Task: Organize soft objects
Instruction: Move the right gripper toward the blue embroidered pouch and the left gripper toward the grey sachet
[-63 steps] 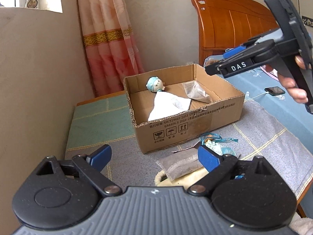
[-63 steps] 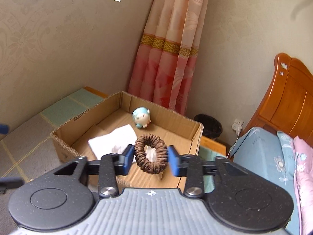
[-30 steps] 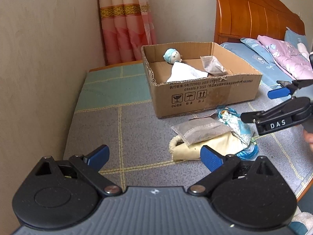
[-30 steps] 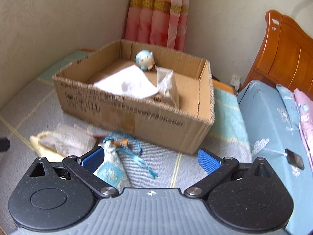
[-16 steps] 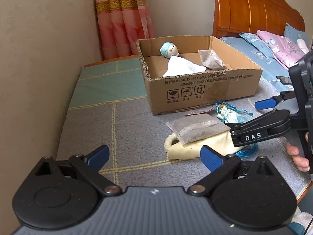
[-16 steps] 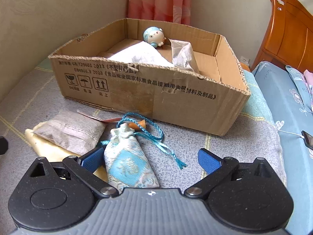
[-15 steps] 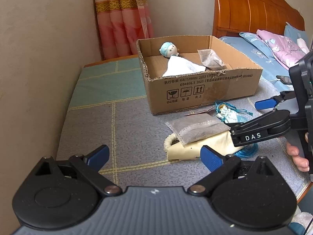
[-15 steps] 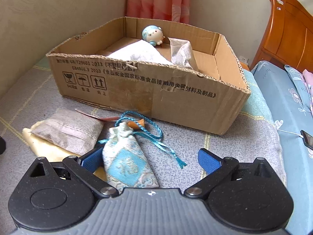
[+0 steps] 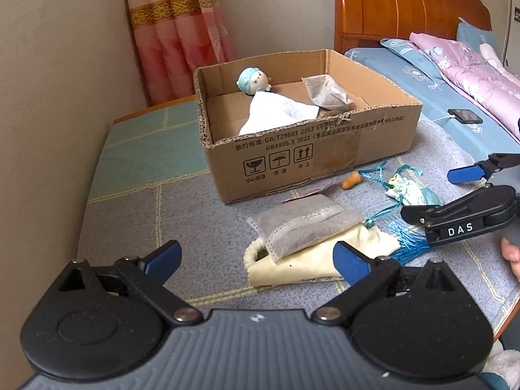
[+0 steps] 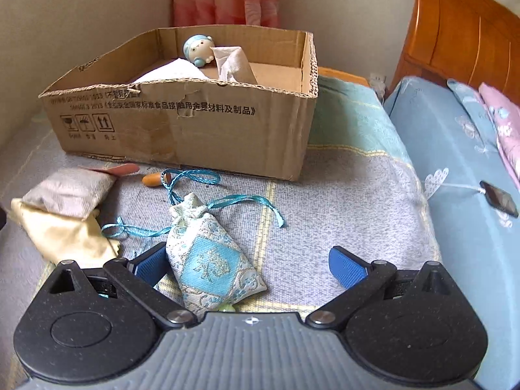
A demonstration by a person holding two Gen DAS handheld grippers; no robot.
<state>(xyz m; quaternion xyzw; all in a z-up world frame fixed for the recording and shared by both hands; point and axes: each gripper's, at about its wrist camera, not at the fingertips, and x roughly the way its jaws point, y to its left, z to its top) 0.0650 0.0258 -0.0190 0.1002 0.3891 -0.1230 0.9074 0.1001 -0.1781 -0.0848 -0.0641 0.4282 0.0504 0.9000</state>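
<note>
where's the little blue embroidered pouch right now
In the right wrist view the blue pouch lies on the grey blanket in front of the cardboard box, between the open right gripper fingers, nearer the left one.

Pale-blue brocade pouch (image 10: 211, 260) with teal cord, brown cardboard box (image 10: 182, 123), grey checked blanket (image 10: 325, 211)

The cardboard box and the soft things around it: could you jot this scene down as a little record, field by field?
box: open cardboard box on a checked cloth
inside box: blue-capped plush toy, white cloth, grey pouch
outside box: grey sachet lying on a cream bag; blue embroidered pouch with teal cords
left gripper: open, empty, above the cream bag
right gripper: open, straddling the blue embroidered pouch, not closed on it
nearby: phone on the blue bedsheet
</note>
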